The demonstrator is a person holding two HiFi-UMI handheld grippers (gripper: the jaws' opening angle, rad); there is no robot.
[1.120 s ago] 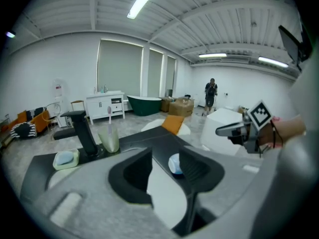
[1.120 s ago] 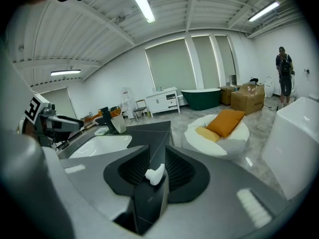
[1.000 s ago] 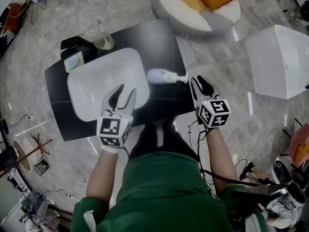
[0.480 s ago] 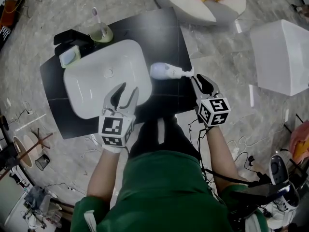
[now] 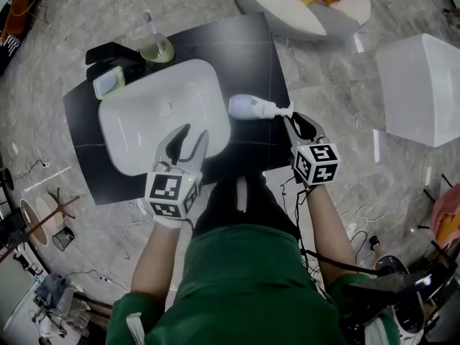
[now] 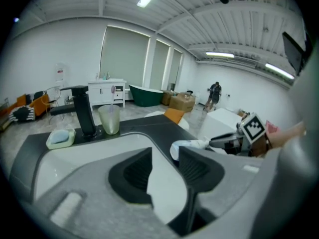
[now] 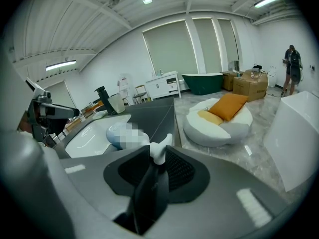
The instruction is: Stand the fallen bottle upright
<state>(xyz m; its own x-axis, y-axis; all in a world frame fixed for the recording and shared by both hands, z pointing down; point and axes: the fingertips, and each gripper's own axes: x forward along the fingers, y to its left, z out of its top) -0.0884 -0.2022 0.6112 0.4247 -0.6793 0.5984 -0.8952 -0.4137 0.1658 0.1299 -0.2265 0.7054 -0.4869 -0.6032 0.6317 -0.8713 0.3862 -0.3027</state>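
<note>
The bottle (image 5: 246, 107) lies on its side on the black counter (image 5: 248, 45). Its pump end points at the right claw (image 5: 295, 121), and its fat white body stretches away from that claw toward the sink (image 5: 129, 131). In the right gripper view, the two jaws have come close together on the small white pump top. The pump top sits right between the pads and looks pinched on both sides. The rest of the bottle shows just past the tips of the jaws, a little to their left, flat on the counter. The left claw (image 5: 190, 132) is wide open and holds nothing. It hangs over the near edge of the sink, and only the white bowl shows through the gap between its jaws. From the left claw, the bottle is off to the right and a bit farther away, just past the sink's right rim, with the right claw beyond it. Far ahead of the left claw, at the back of the counter, stand a black tap (image 6: 83, 111), a pale green cup (image 6: 109, 119) just beside it, and a soap dish (image 6: 61, 138) with a blue soap in it. Both claws are well apart from each other.
</note>
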